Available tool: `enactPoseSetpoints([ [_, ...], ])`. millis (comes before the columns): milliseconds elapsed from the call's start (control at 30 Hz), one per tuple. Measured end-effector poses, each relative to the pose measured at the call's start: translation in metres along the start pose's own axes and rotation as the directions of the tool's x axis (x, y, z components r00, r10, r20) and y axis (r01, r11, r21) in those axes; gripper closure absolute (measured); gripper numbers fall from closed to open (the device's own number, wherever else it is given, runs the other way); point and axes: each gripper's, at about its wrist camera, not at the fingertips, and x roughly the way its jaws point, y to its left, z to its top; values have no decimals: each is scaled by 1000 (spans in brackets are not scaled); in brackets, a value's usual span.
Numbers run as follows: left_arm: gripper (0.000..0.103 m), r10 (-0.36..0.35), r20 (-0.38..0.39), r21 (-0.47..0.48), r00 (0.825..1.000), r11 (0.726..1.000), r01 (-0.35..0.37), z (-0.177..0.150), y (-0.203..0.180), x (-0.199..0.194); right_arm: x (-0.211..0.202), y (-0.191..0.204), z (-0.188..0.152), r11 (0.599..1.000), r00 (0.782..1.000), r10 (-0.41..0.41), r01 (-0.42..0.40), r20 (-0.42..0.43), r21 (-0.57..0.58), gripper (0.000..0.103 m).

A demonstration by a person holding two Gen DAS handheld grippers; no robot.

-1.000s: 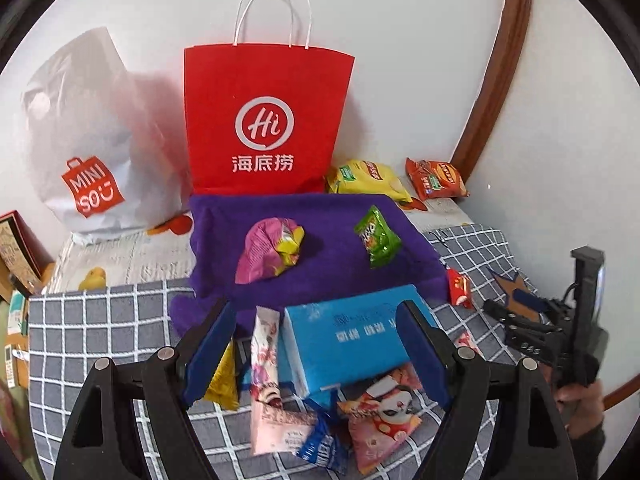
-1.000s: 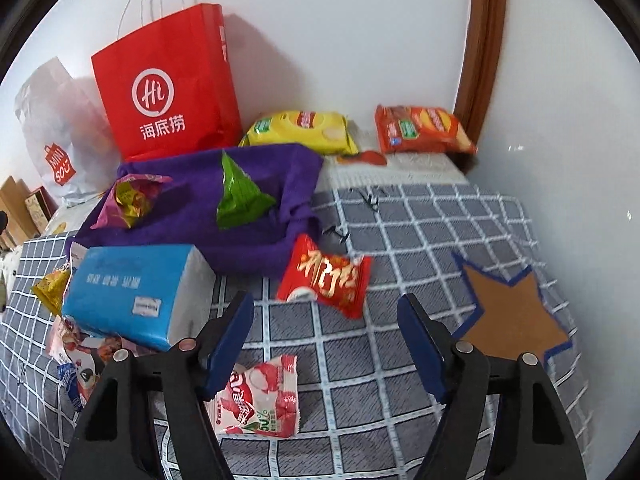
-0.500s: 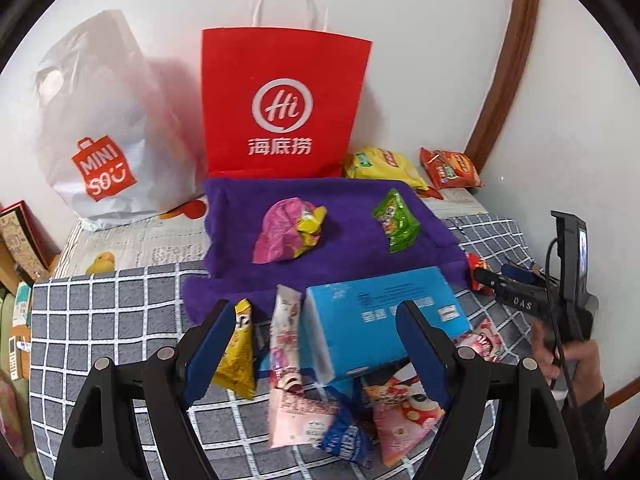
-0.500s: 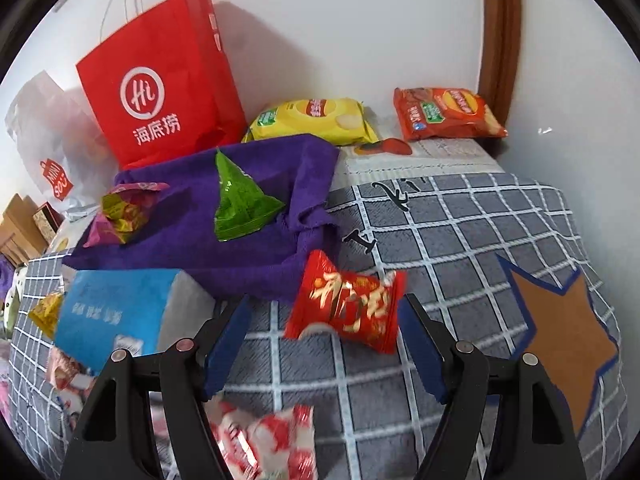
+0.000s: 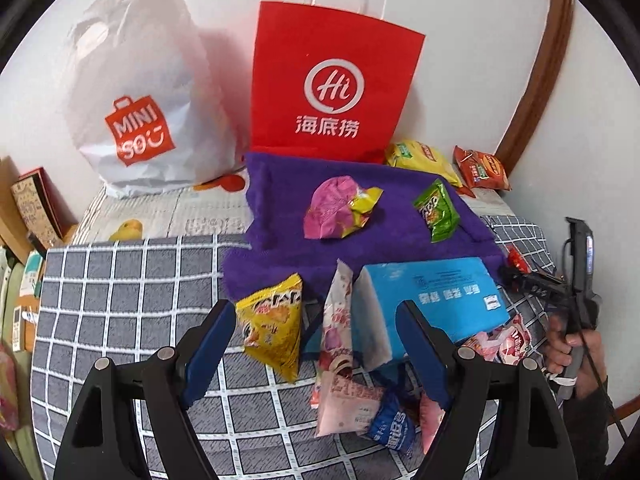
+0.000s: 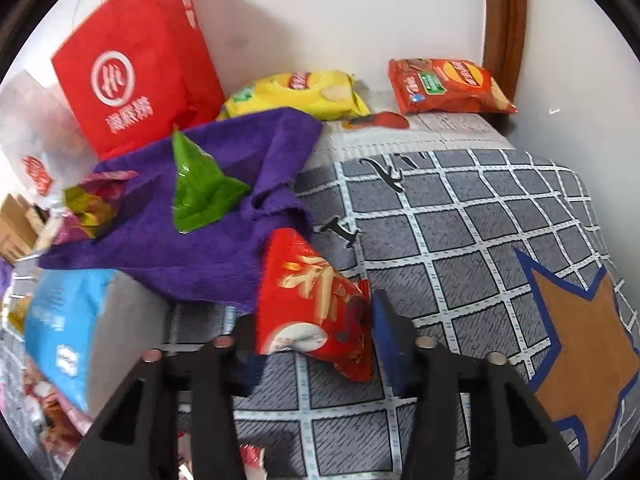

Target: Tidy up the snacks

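R gripper [image 6: 312,344]: jaws closing w/ a red snack packet [image 6: 316,304] between them; blue pads at both sides of the packet, look to be touching it. Packet lies on the grey checked cloth [image 6: 460,216], just beside the edge of the purple towel [image 6: 224,248].

L gripper [image 5: 316,344]: jaws wide apart, nothing gripped. It hangs over a heap of snacks: yellow packet [image 5: 272,320] near the L pad, tall pink packet [image 5: 340,312] in the middle, blue tissue pack [image 5: 436,300] toward the R pad, lying on top of other packets. Small blue packet [image 5: 394,426] low in the heap.

On the towel: pink-yellow packet [image 5: 340,208] and green packet [image 5: 436,212], apart from each other.

Against the wall: red paper bag [image 5: 332,84] upright, white plastic bag [image 5: 136,92] to its left. Yellow chip bag [image 6: 296,92] and orange chip bag [image 6: 444,86] lie flat at the back, near the wooden frame.

Person's hand [image 5: 568,344] on the R gripper handle shows at the far edge of the L view.
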Motion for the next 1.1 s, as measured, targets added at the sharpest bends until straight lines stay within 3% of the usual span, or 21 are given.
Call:
enactPoseSetpoints([
  [133,22,11,-15,-5,1000,1000,-11,-9,4,2,-14,9,-7,999,1000,2,-2,13,-45,80],
  [567,22,67,-102,-46,993,996,-72,-44,22,13,-82,34,-43,993,997,5,5,82,-114,80],
  [767,23,153,-101,-59,983,985,-160,-30,31,31,-101,43,-59,990,996,19,-6,88,-144,80],
  [1000,24,148,-118,-28,982,988,-152,-20,30,67,-107,51,-71,983,996,6,11,88,-184,80],
  [1100,35,133,-130,-13,983,991,-136,-16,28,79,-107,55,-72,981,996,0,17,85,-191,80],
])
